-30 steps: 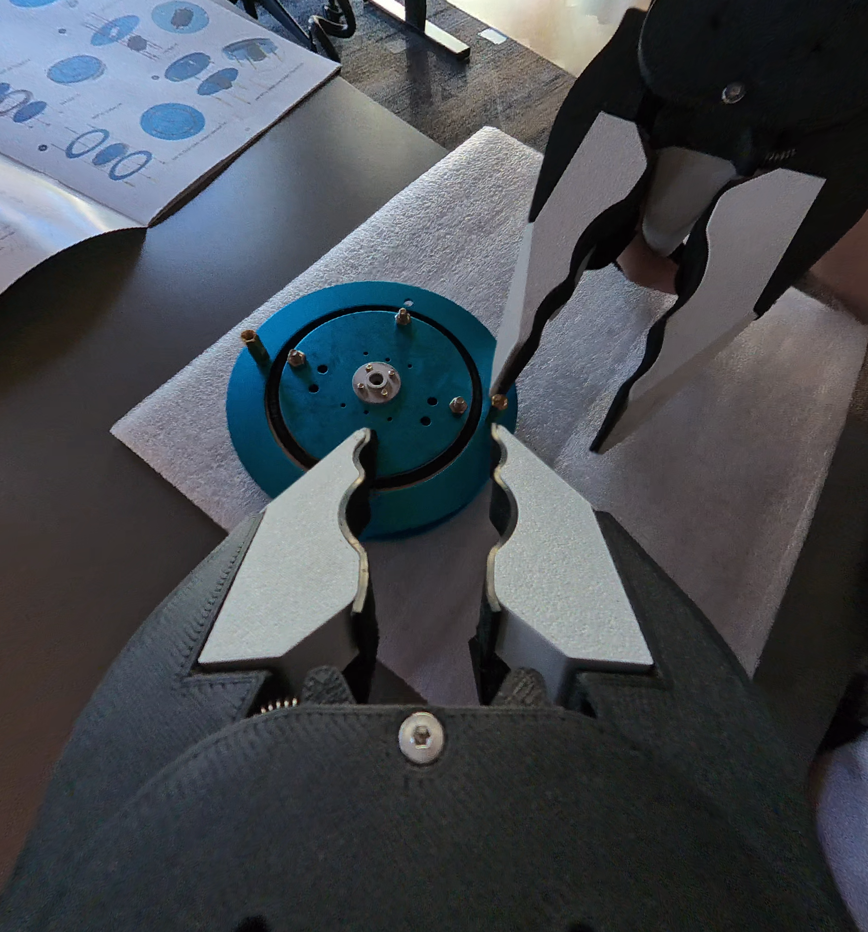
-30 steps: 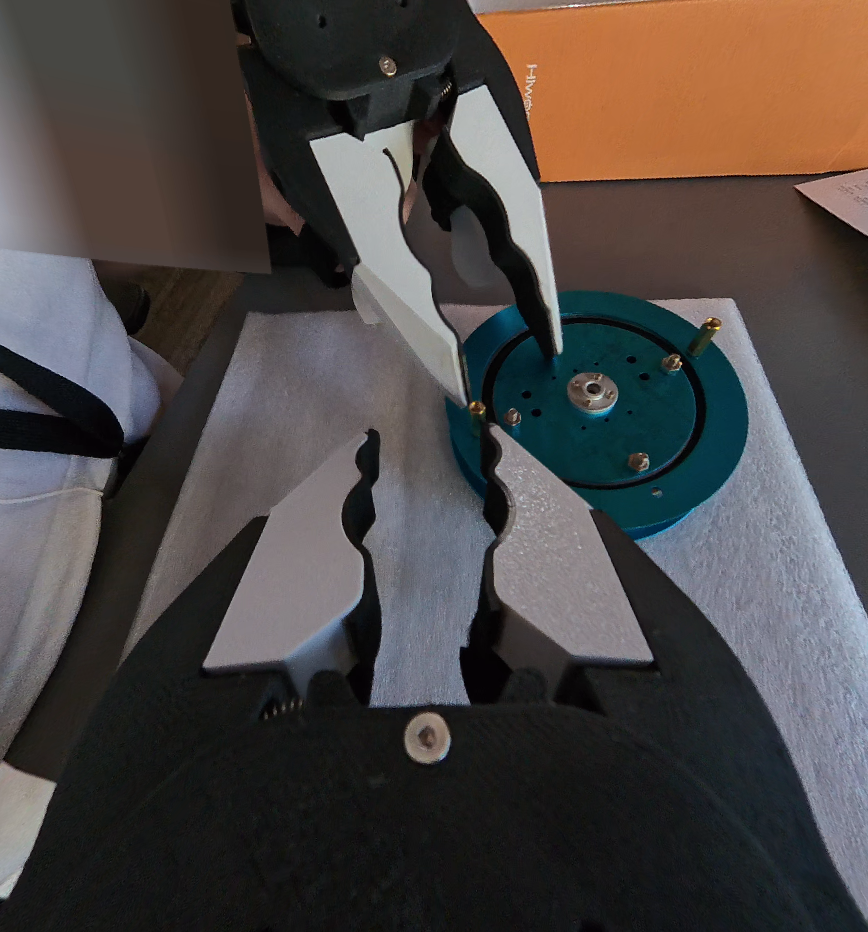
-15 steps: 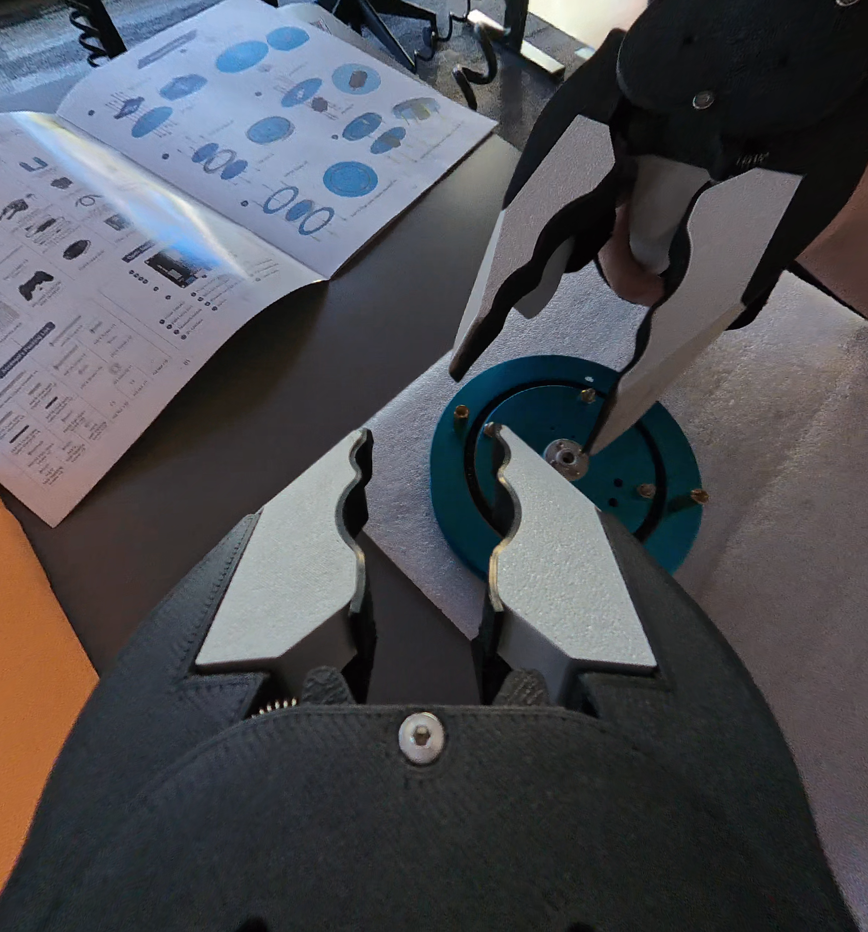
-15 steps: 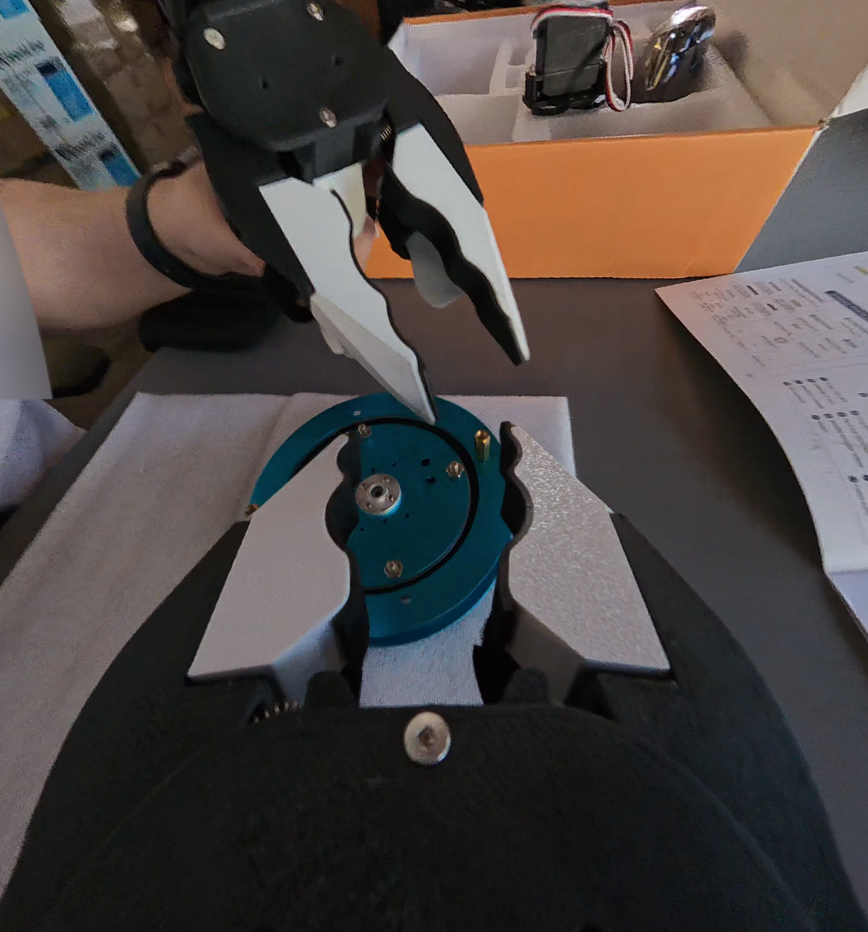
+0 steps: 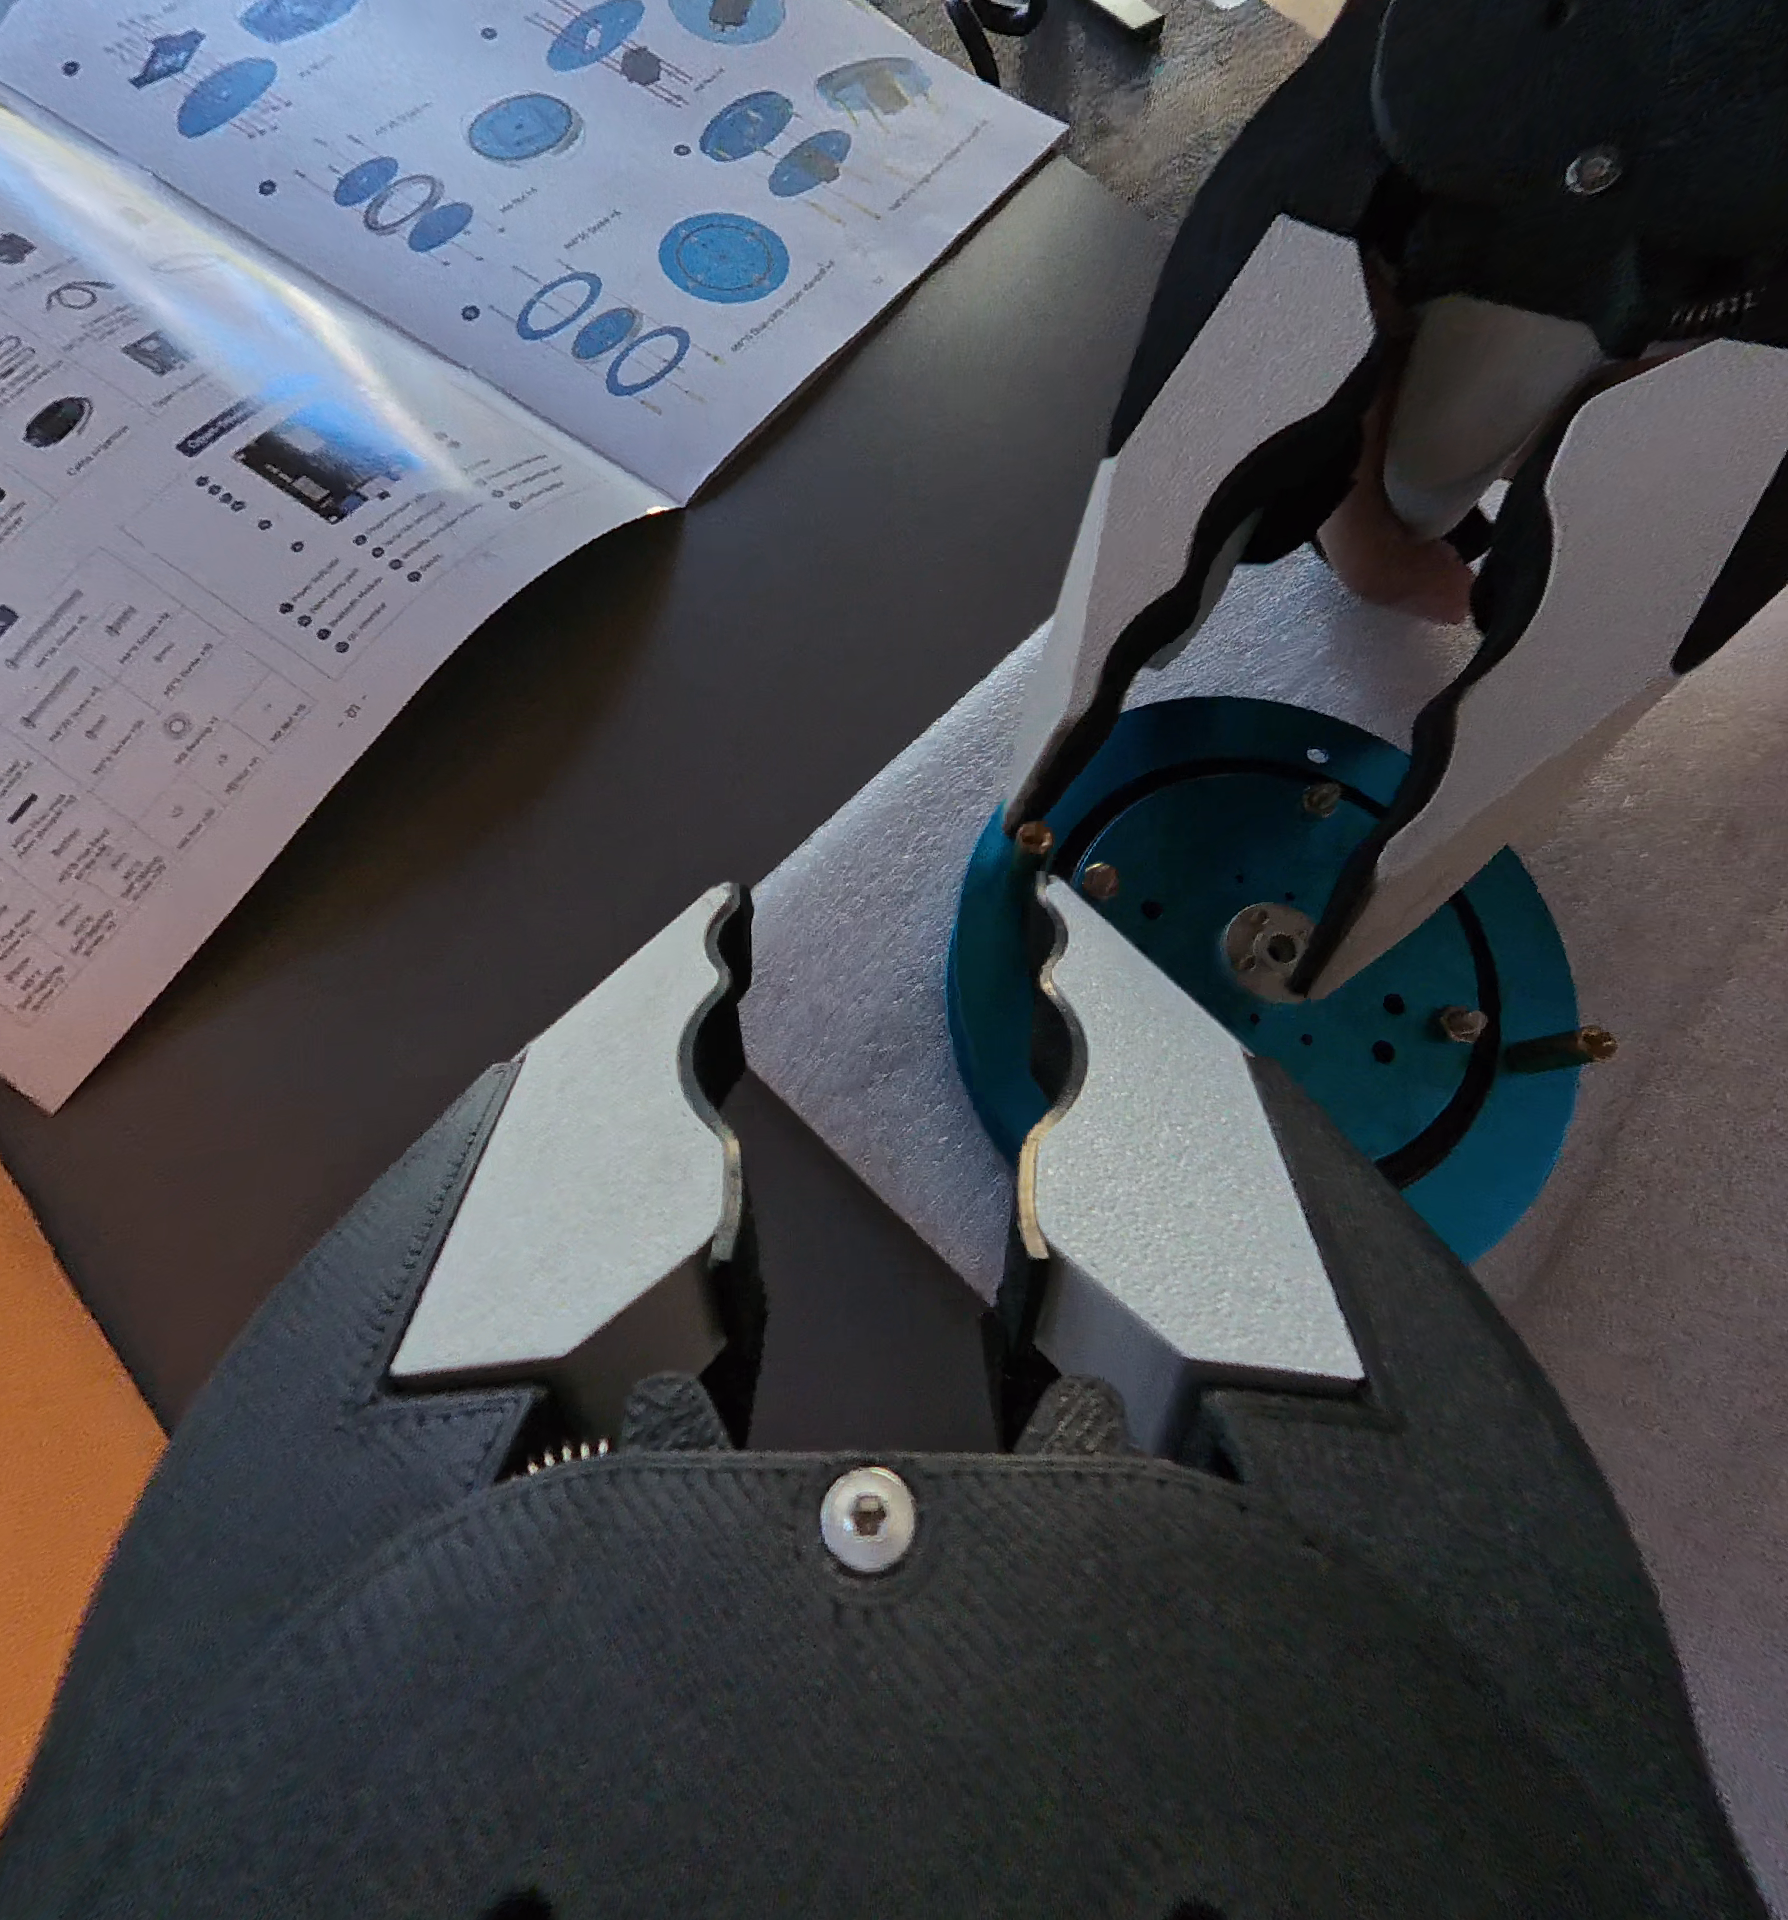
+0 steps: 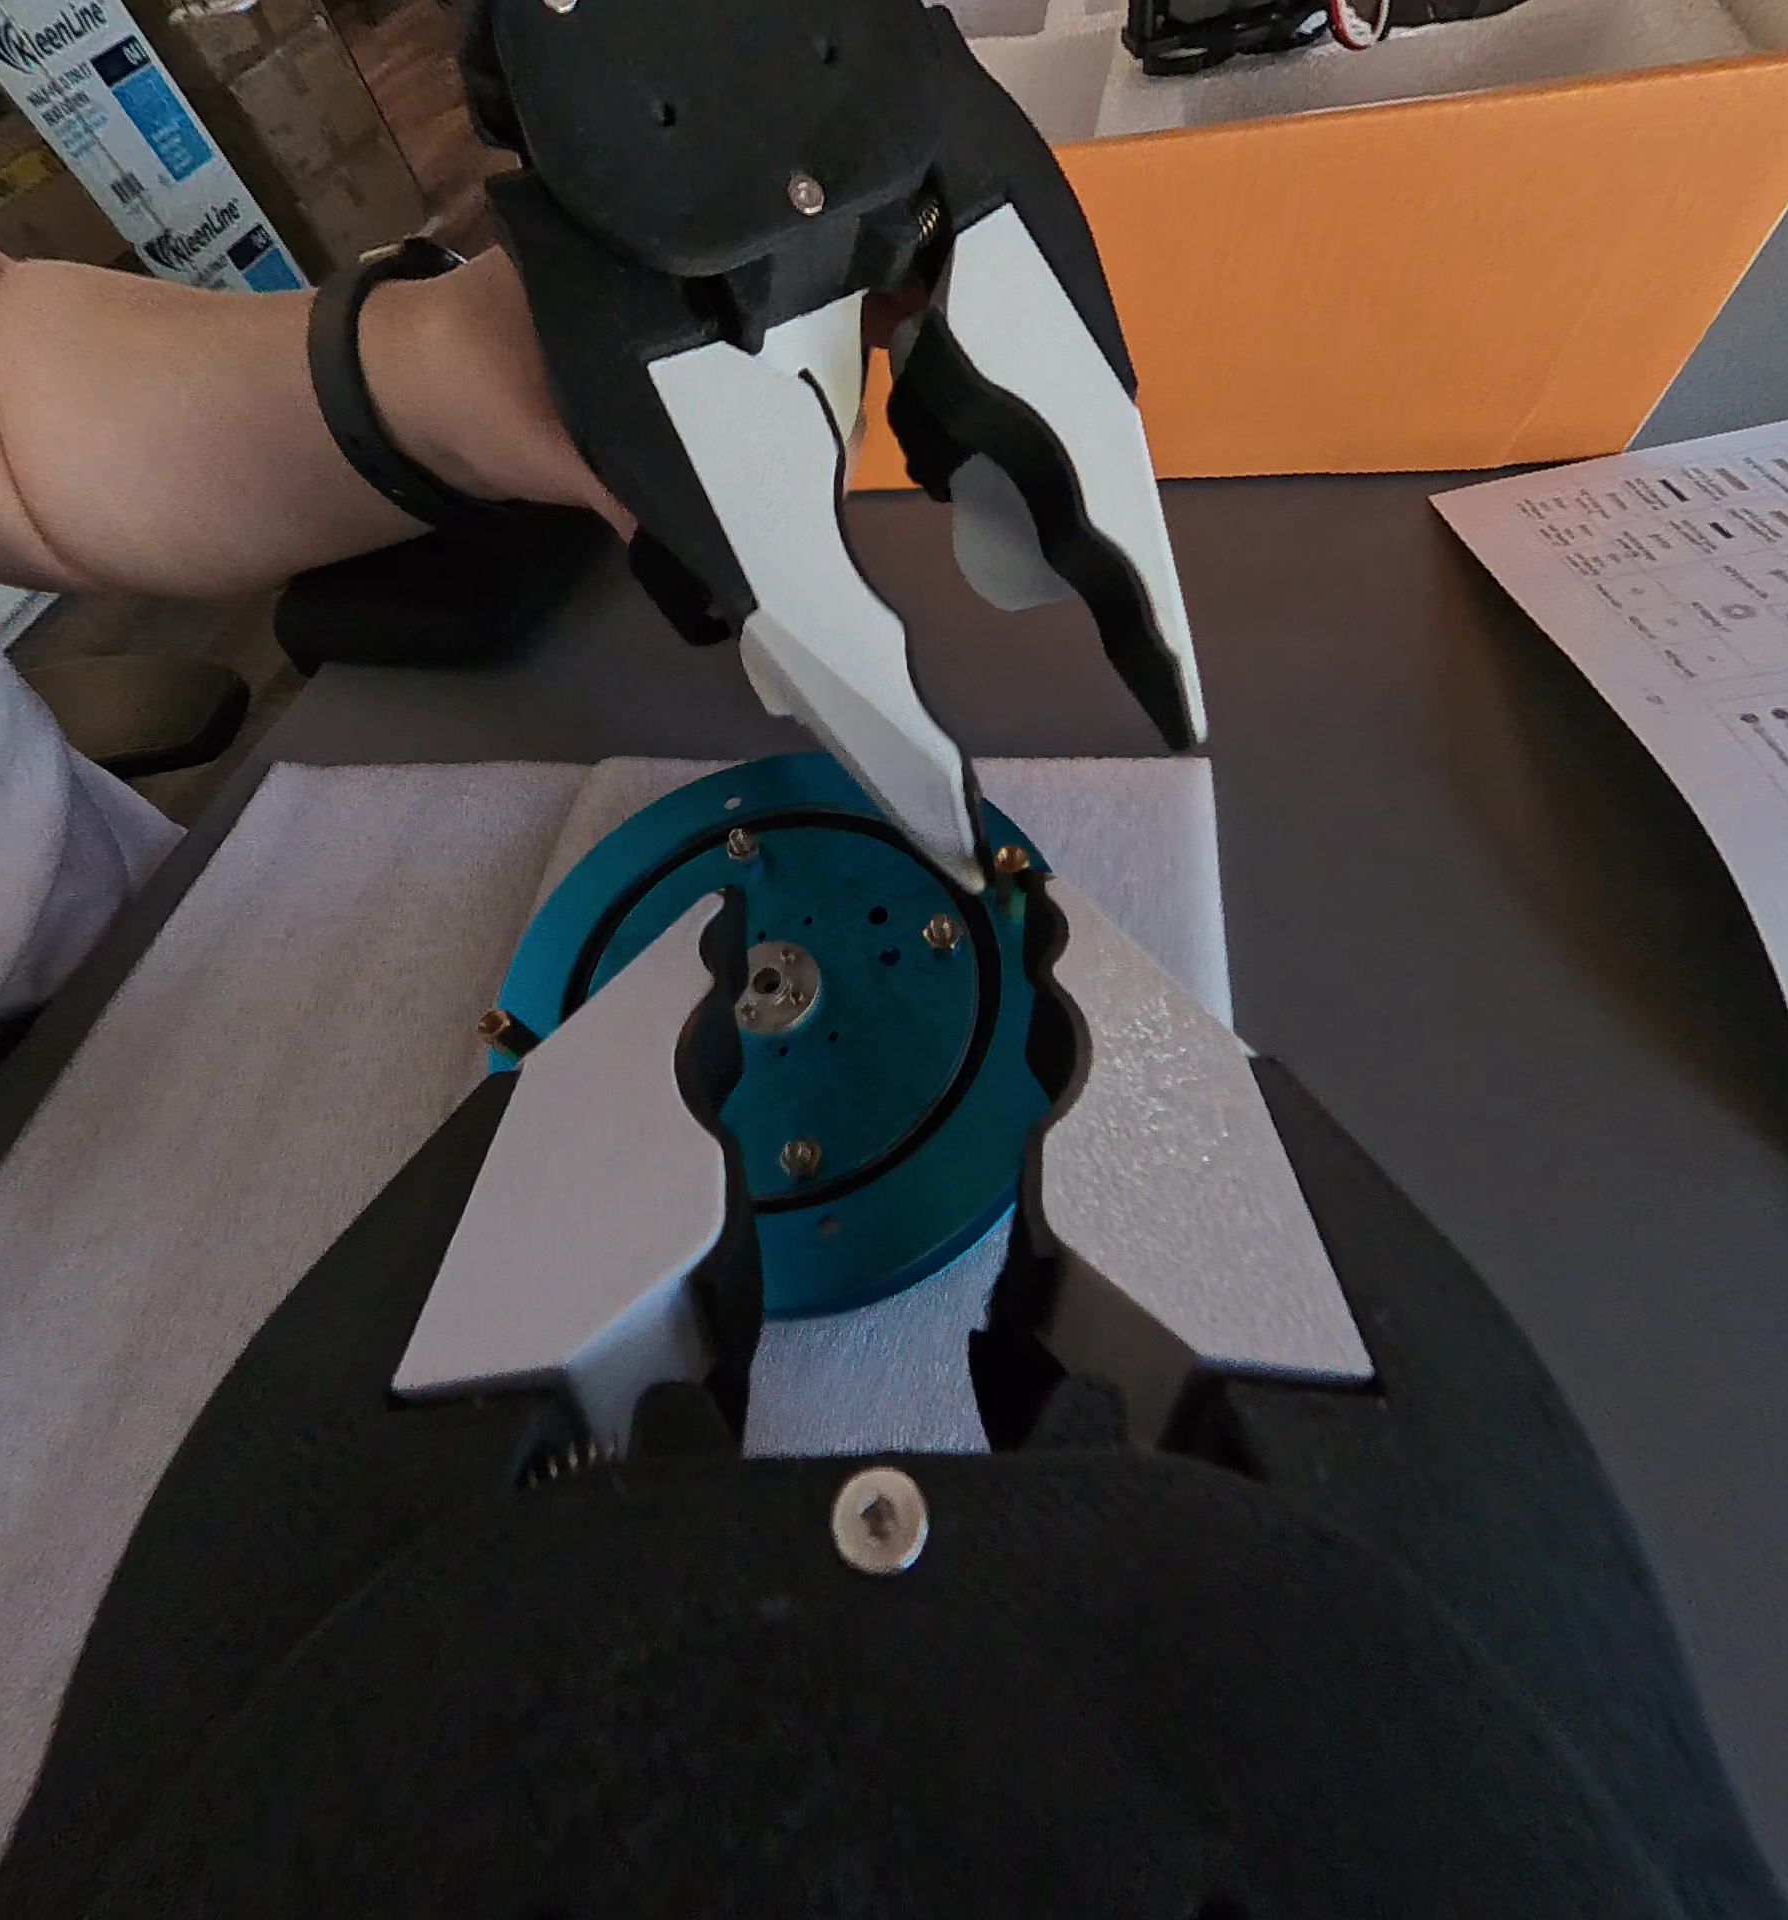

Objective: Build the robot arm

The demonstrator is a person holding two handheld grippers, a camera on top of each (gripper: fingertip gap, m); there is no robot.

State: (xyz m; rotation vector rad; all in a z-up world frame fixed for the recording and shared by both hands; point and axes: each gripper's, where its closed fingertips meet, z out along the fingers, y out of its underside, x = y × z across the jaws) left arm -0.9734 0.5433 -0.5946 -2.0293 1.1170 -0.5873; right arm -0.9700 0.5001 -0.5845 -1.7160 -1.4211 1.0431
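Note:
A blue metal disc [image 5: 1409,1122] with a silver hub, brass nuts and two upright brass standoffs lies on a white foam sheet [image 5: 869,997]. My left gripper [image 5: 892,902] is open and empty over the sheet's corner. Its right fingertip is beside the standoff [image 5: 1032,834] on the disc's rim. My right gripper [image 6: 885,902] is open and empty, low over the disc [image 6: 869,1049], with its fingers either side of the hub. Its right fingertip is next to the same standoff [image 6: 1011,858]. In the right wrist view the left gripper [image 6: 1077,810] reaches down from above. In the left wrist view the right gripper [image 5: 1165,904] does the same.
An open printed manual [image 5: 350,312] lies on the dark table [image 5: 661,727], and also shows in the right wrist view [image 6: 1700,675]. An orange cardboard box [image 6: 1389,291] stands behind the sheet. A person's forearm [image 6: 142,416] with a black wristband is at the left. About 4 cm separates my right fingertips from the blue metal disc [image 5: 1409,1122].
Both grippers have swung round the disc and come lower. The right gripper has moved from beside the disc to over it. Both have stayed open.

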